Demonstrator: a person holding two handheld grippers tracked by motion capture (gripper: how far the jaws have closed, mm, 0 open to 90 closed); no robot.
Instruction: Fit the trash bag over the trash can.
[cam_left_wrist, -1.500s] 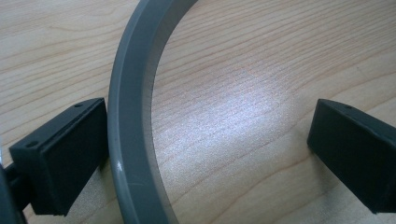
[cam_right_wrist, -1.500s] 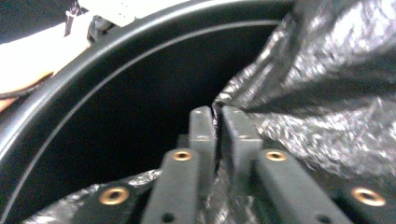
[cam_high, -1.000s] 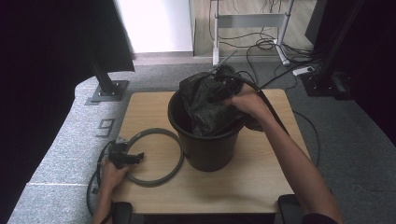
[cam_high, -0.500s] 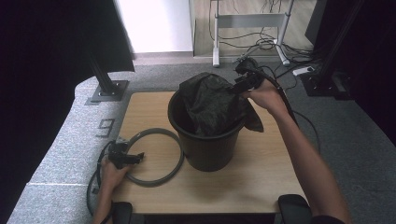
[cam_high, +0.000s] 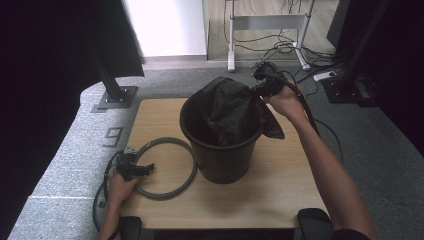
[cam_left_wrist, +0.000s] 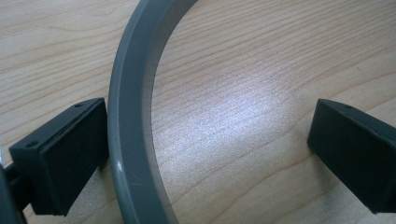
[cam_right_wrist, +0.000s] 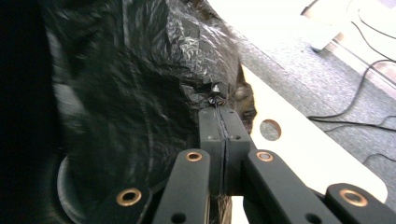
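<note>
On the table, near its middle, we see a black bin standing upright. A black bag hangs partly inside it, its upper part pulled up above the rim and out toward the far right; a flap of the bag drapes over the bin's right rim.

The right gripper is above and beyond the bin's far-right edge, held in the right hand. In the right gripper view the jaws are pressed flat together with a crumpled pinch of the bag caught at their tips. We note the bag film is stretched taut from that pinch down toward the bin mouth.

Left of the bin a grey ring lies flat on the table, its right side just beside the bin's base; we cannot tell whether they touch. The left gripper sits at the ring's near-left arc, held in the left hand. In the left gripper view the jaws stand wide apart, straddling the ring's band: one pad lies against the band's outer face, the other pad is well apart from it, inside the ring, with bare wood between. The ring is not clamped.

A cable trails from the left gripper off the table's left edge.
</note>
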